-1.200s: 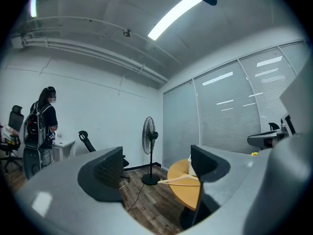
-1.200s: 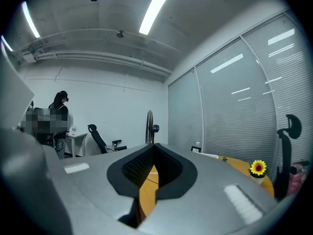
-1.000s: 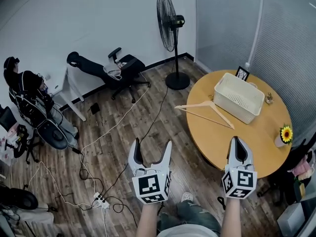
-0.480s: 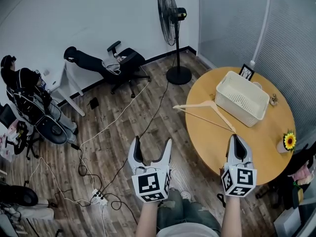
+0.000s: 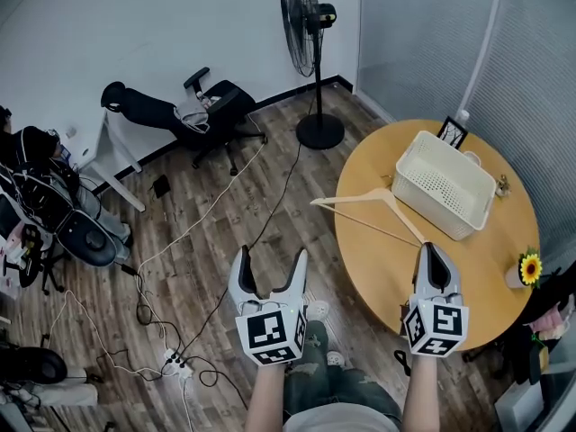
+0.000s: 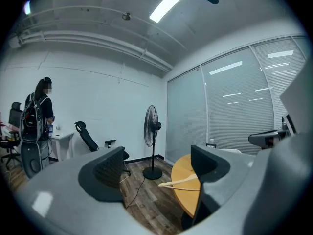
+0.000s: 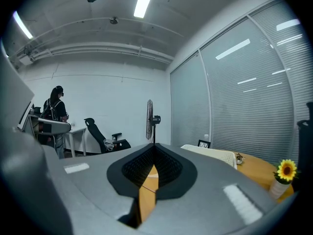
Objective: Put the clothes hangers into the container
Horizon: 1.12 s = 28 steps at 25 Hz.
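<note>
On the round table [image 5: 396, 268], one hanger [image 5: 373, 212] lies just beside the basket [image 5: 444, 184].
Left gripper [image 5: 268, 264] hangs spread and empty over the floor; right gripper [image 5: 433, 257] is pinched closed on nothing at the table edge. Best open it, approach low, and clamp the hanger's bar near its middle so it lifts level.
</note>
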Motion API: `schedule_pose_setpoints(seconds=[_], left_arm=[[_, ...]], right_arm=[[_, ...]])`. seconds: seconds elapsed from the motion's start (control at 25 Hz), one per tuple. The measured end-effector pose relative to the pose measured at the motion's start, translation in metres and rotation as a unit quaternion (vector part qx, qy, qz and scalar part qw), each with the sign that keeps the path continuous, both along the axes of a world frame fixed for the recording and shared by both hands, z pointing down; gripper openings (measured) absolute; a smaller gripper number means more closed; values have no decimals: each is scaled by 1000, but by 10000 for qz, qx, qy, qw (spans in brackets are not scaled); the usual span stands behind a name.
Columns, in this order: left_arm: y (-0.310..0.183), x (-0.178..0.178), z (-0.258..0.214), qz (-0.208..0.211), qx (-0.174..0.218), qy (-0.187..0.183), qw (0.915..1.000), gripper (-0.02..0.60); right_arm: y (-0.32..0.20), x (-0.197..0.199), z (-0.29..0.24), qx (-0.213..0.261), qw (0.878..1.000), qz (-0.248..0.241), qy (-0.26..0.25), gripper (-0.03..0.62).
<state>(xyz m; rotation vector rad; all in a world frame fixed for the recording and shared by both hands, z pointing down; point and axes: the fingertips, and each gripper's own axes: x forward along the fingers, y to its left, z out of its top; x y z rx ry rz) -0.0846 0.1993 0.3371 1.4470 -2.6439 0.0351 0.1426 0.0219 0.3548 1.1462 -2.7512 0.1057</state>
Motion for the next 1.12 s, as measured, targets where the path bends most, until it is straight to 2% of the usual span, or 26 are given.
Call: schedule_pose_setpoints(seconds=[0.68, 1.12], left_arm=[[-122, -111, -5, 481, 0, -32, 9988, 426], [-174, -153, 5, 781, -92, 77, 9969, 426]], right_arm=[[-99, -100, -2, -46, 9991, 421, -48, 20], [-137, -139, 6, -153, 9979, 630, -14, 20]])
